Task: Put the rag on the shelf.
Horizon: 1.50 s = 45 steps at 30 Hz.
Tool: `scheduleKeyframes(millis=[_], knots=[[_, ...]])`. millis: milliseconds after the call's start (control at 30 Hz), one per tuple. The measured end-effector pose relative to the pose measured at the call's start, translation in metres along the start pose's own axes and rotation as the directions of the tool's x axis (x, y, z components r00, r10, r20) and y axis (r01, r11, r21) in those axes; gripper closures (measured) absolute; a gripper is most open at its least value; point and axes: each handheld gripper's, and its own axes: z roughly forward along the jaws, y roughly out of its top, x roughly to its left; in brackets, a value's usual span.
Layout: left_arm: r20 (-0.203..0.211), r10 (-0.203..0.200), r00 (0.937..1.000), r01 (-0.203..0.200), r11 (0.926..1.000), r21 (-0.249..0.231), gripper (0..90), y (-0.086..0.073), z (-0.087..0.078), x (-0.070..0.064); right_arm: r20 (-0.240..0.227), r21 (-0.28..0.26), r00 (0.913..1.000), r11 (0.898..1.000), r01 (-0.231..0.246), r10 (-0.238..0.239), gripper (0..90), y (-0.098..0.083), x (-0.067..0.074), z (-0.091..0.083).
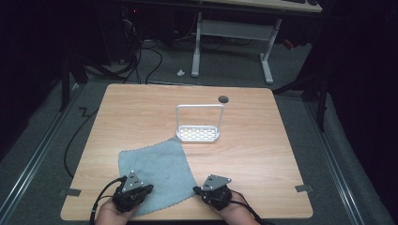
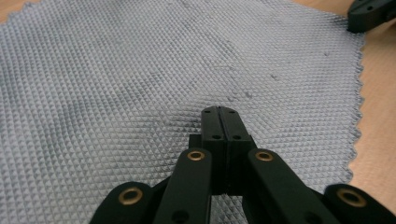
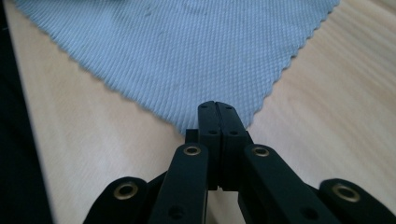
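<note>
Near the tabletop's (image 1: pixel 141 112) front edge, both your hand-held grippers, left (image 2: pixel 219 112) and right (image 3: pixel 217 106), are closed empty; the cloth (image 1: pixel 157 171) looks soft, light: pinch its corners.

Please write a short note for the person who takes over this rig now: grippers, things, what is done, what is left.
Left gripper: jaws shut, empty, over the grey cloth.
Right gripper: jaws shut, empty, at the cloth's near right corner.
Cloth lies flat and unfolded on the table, its far corner at the white rack.
Done: nothing visible.
Left: probably grasp the cloth and handle it.
</note>
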Motion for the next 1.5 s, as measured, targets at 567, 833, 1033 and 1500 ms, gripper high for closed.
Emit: scheduleKeyframes(millis=[567,833,1033,1500], knots=[[-0.134,-0.167,0.9769,0.159,0.9852,-0.064,80.2,-0.008,-0.019,0.034,0.035,-0.077,0.9971,0.995,-0.064,0.067,90.0,0.016,-0.018,0.008],[-0.176,-0.149,0.973,0.142,0.9884,-0.054,79.4,-0.018,-0.019,0.029,0.062,-0.056,0.9961,0.997,-0.059,0.062,90.0,0.033,-0.031,0.033],[-0.167,-0.156,0.9734,0.149,0.9872,-0.059,79.5,-0.02,-0.02,0.028,0.054,-0.032,0.9964,0.997,-0.064,0.065,90.0,0.034,-0.034,0.041],[-0.035,-0.068,0.9971,0.067,0.9974,-0.029,82.3,0.01,0.011,0.013,0.088,-0.009,0.9926,0.997,-0.083,0.083,90.0,-0.003,-0.021,-0.002]])
